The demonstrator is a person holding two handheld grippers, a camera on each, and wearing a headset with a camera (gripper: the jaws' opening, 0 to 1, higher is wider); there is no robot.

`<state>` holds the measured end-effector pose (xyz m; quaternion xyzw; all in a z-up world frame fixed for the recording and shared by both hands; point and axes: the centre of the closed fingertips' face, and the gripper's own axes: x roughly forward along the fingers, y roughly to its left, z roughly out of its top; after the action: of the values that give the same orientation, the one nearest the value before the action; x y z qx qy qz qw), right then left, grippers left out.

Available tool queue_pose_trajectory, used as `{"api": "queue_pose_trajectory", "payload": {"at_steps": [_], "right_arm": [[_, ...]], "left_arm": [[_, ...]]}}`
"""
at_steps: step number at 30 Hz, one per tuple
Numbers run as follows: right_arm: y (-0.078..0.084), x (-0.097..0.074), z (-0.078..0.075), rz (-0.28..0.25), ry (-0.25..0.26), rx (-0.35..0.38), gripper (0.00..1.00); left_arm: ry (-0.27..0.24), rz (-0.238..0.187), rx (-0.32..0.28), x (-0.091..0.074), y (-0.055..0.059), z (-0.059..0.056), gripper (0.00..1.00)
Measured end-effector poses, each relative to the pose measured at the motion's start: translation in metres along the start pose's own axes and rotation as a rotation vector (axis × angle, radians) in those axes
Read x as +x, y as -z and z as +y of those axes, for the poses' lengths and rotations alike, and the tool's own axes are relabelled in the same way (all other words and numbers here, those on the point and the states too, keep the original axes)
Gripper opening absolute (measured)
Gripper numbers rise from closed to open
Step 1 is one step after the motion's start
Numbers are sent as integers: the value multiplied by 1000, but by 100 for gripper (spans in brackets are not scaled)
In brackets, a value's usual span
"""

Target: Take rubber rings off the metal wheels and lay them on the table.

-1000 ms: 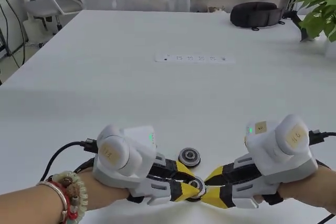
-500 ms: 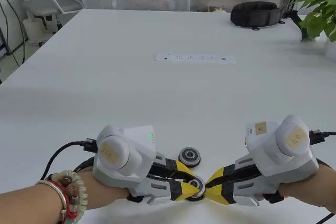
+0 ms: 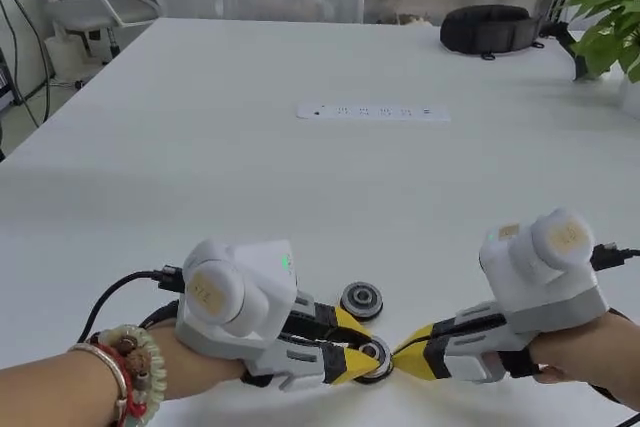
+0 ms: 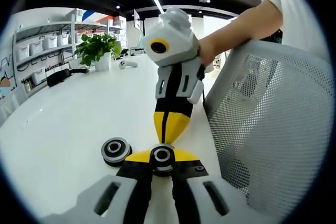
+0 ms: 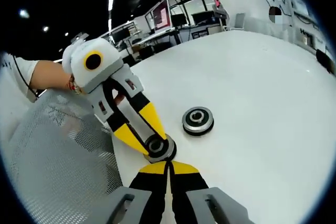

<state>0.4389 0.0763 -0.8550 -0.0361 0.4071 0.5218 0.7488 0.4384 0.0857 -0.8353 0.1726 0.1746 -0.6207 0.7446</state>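
A small metal wheel (image 3: 376, 352) with a black rubber ring sits near the table's front edge. My left gripper (image 3: 366, 359) is shut on it, its yellow tips on either side of the wheel (image 4: 161, 157). My right gripper (image 3: 402, 355) comes in from the other side. Its yellow jaws are pressed together at the wheel's rim (image 5: 159, 148), pinching the rubber ring there. A second wheel (image 3: 361, 299) with its ring on lies flat on the table just beyond, and it is also seen in the left gripper view (image 4: 116, 150) and the right gripper view (image 5: 198, 120).
A white power strip (image 3: 372, 112) lies mid-table. A black bag (image 3: 488, 27) and a green plant (image 3: 610, 22) stand at the far right. A mesh chair (image 4: 268, 124) is close behind the table's front edge. The white table (image 3: 200, 147) is wide and bare.
The right gripper's body has risen and tilted to the right while its tips stayed at the wheel's rim. The left gripper and both wheels have not moved.
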Motion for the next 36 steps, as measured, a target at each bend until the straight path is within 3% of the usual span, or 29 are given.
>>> {"api": "queue_pose_trajectory", "payload": {"at_steps": [2, 4, 7, 16, 25, 36], "right_arm": [[-3, -2, -1, -11, -3, -3, 0], [-3, -3, 1, -23, -21, 83, 0], [-4, -4, 1, -25, -33, 154, 0], [-8, -7, 4, -42, -59, 226, 0], [-12, -8, 8, -60, -88, 278, 0], [-14, -9, 12, -65, -99, 285, 0]], "left_arm": [[0, 0, 0, 0, 0, 0, 8], [1, -3, -1, 0, 0, 0, 8], [2, -5, -3, 0, 0, 0, 8], [7, -10, 4, 0, 0, -1, 8], [9, -10, 26, 0, 0, -1, 8], [6, -16, 28, 0, -1, -2, 8]]}}
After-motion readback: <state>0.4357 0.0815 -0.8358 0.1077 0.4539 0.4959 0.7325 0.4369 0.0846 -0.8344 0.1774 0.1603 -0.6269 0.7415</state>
